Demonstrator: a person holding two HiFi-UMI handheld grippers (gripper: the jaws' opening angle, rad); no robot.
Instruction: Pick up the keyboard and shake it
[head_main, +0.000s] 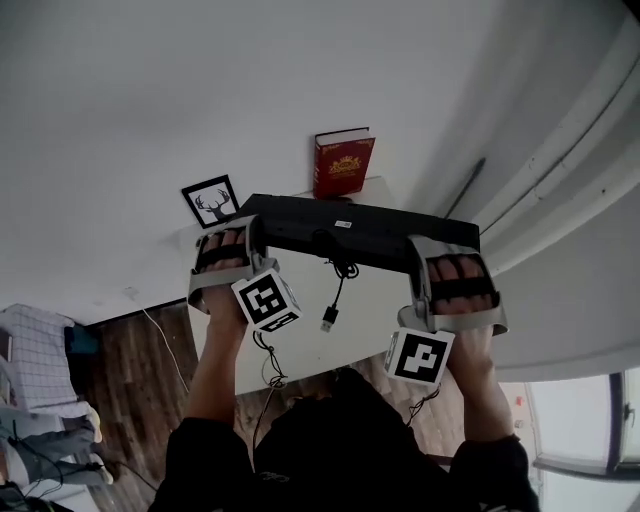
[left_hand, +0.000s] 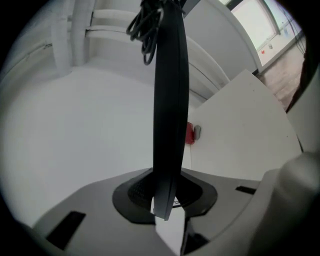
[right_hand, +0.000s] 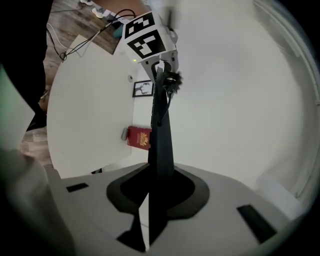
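Observation:
The black keyboard (head_main: 350, 233) is lifted off the white table (head_main: 300, 340) and held flipped, its underside toward me. My left gripper (head_main: 243, 238) is shut on its left end and my right gripper (head_main: 418, 262) on its right end. Its cable (head_main: 338, 285) hangs from the middle with the USB plug dangling. In the left gripper view the keyboard (left_hand: 169, 100) runs edge-on away from the left gripper (left_hand: 165, 207), a bundle of cable at the far end. In the right gripper view the keyboard (right_hand: 161, 145) rises from the right gripper (right_hand: 152, 210) toward the other gripper's marker cube (right_hand: 147, 40).
A red book (head_main: 342, 162) stands at the table's far edge, with a small framed deer picture (head_main: 212, 201) to its left. Below the table lie wooden floor (head_main: 130, 370) and loose cables. A chair with checked cloth (head_main: 35, 360) is at the left.

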